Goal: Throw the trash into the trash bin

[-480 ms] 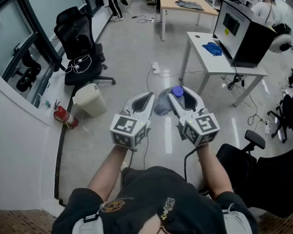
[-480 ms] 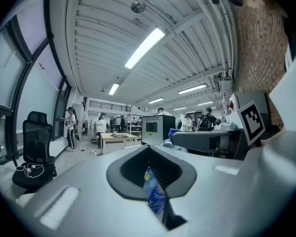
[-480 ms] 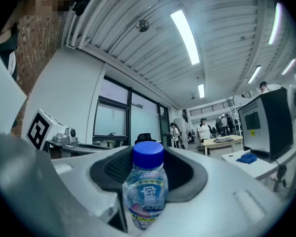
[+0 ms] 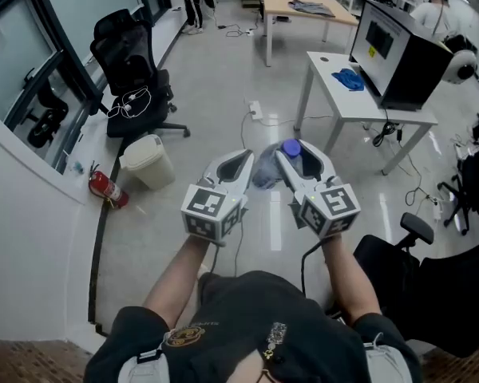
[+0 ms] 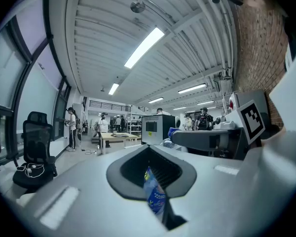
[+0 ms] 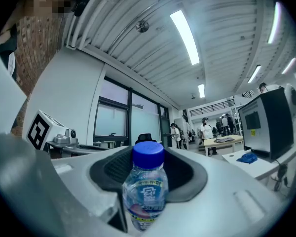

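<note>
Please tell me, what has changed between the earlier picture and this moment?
Nothing visibly changed. The right gripper stays shut on the bottle, the left gripper on the blue wrapper; both are level, apart from the trash bin.

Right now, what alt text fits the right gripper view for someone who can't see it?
A clear, blue-capped plastic bottle stands gripped in the right tool. Behind it are tall windows, a white desk with a monitor at right, and distant people.
</note>
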Available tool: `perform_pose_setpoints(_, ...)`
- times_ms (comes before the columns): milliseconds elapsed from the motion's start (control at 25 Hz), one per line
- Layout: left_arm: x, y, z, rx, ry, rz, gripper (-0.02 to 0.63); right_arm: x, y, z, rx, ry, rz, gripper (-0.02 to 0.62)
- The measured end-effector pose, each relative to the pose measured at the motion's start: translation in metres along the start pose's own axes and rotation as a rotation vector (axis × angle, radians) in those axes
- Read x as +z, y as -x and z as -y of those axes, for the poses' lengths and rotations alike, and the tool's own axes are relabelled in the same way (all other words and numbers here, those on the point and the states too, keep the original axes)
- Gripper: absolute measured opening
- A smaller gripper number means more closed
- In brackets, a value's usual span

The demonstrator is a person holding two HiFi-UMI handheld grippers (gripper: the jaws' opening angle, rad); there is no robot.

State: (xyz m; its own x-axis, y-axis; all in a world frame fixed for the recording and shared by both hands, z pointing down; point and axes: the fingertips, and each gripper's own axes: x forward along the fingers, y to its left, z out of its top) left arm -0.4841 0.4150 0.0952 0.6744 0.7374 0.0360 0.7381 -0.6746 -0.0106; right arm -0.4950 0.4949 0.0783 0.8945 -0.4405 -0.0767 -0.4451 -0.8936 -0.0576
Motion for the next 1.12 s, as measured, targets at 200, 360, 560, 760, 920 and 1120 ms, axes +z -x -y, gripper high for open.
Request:
perform_pose_setpoints(200, -0.003, -0.002, 0.000, 0.010, -0.002, -0.007, 0.008, 0.000, 0.000, 0.003, 0.003, 0.003, 0.004, 0.193)
perform_pose_setpoints(360, -0.007, -0.002, -0.003, 0.019, -0.002, -0.019, 0.008, -0.002, -0.001, 0.003, 0.011, 0.006, 0.002, 0.193)
perform_pose_setpoints(560, -0.015, -0.002, -0.011, 0.048, 0.023, -0.037, 0.008, -0.007, -0.007, 0.004, 0.000, -0.023, -0.022, 0.193)
perform_pose_setpoints(760, -0.022, 0.006, -0.032, 0.123, 0.041, -0.060, 0.008, -0.017, -0.025, 0.001, 0.085, -0.014, -0.026, 0.193)
perform_pose_setpoints(920, -0.030, 0.022, -0.056, 0.190, 0.043, -0.076, 0.008, -0.026, -0.043, -0.013, 0.137, -0.019, -0.038, 0.193)
perform_pose_setpoints(1120, -0.039, 0.044, -0.096, 0.272, 0.051, -0.101, 0.008, -0.039, -0.080, -0.033, 0.200, -0.035, -0.060, 0.193)
